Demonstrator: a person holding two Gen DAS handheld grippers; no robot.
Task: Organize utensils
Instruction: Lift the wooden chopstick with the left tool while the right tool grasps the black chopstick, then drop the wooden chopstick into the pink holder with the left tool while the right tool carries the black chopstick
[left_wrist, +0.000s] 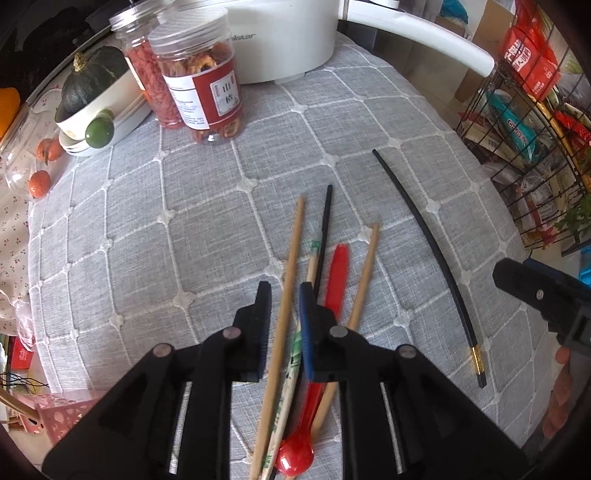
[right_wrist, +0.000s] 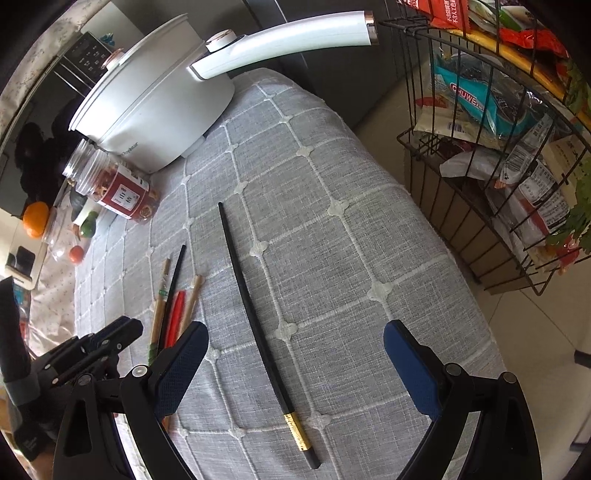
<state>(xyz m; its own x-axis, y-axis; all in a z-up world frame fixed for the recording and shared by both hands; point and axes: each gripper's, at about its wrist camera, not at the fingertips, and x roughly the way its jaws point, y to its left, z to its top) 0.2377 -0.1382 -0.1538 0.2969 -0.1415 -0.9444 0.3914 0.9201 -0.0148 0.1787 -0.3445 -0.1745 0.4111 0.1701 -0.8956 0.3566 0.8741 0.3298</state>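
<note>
Left gripper fingers nearly closed, a narrow gap around one wooden chopstick; whether the pads press it, cannot tell. Rest of the utensil pile, red spoon included, just right of those fingers. Right gripper spread wide, empty, straddling the lone black chopstick. Grey tablecloth underneath. Sorting looks barely begun: pile still mixed.
</note>
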